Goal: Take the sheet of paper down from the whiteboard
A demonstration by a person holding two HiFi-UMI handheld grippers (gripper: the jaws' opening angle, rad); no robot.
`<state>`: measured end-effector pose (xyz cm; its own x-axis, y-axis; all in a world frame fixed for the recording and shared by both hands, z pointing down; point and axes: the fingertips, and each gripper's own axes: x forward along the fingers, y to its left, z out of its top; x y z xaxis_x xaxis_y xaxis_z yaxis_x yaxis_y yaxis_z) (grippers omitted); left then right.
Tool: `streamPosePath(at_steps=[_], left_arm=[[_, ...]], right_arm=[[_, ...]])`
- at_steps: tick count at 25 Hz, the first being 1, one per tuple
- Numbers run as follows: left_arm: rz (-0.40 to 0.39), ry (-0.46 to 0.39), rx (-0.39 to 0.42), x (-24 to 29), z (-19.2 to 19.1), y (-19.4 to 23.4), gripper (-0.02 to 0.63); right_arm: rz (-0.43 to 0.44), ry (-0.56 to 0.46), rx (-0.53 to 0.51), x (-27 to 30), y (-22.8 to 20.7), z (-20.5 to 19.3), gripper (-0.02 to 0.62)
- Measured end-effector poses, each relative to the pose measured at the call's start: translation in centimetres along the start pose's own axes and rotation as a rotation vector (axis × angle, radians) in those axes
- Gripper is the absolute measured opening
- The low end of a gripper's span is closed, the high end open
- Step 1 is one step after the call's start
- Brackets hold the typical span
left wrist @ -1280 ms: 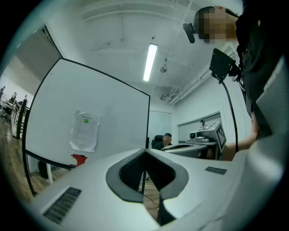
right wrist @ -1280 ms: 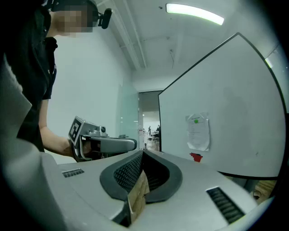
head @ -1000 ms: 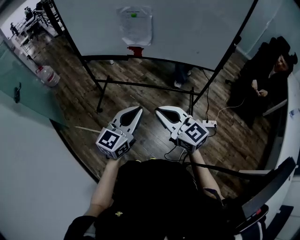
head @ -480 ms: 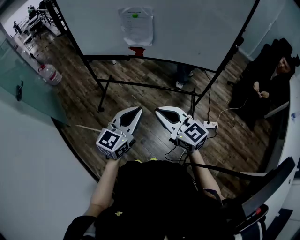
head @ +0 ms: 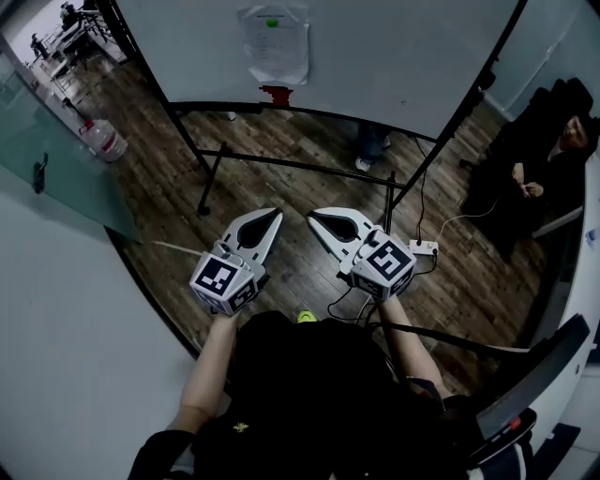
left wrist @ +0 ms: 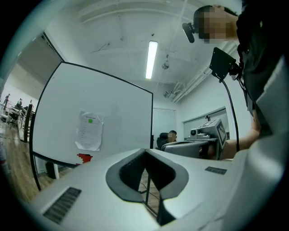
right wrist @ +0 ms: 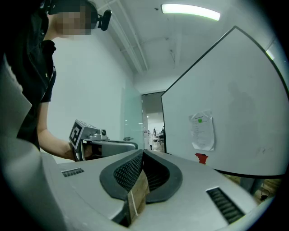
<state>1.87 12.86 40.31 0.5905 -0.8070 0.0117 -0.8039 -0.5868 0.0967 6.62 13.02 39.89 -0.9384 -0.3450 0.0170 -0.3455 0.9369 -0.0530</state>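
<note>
The sheet of paper (head: 275, 47) is pinned up by a green magnet (head: 272, 21); left claw (head: 275, 216) and right claw (head: 315, 216) are held pressed together, empty.

Left gripper (head: 266, 219), right gripper (head: 322, 218): side by side, level, fingers closed, empty.

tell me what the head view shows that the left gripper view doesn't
Only the head view: a power strip and the marker cube on the left gripper. Only the left gripper view: the ceiling light and that gripper's shut, empty jaws close up. Both: the whiteboard, the sheet of paper on it, the red item below, the right gripper.
</note>
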Motion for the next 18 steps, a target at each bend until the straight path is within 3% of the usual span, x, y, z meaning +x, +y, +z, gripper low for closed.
streamPosePath(at_steps=[18], left_arm=[[0.054, 0.017, -0.028, 0.6, -0.2, 2.8, 0.023]], right_arm=[[0.011, 0.020, 0.016, 2.1, -1.8, -0.7, -0.002]])
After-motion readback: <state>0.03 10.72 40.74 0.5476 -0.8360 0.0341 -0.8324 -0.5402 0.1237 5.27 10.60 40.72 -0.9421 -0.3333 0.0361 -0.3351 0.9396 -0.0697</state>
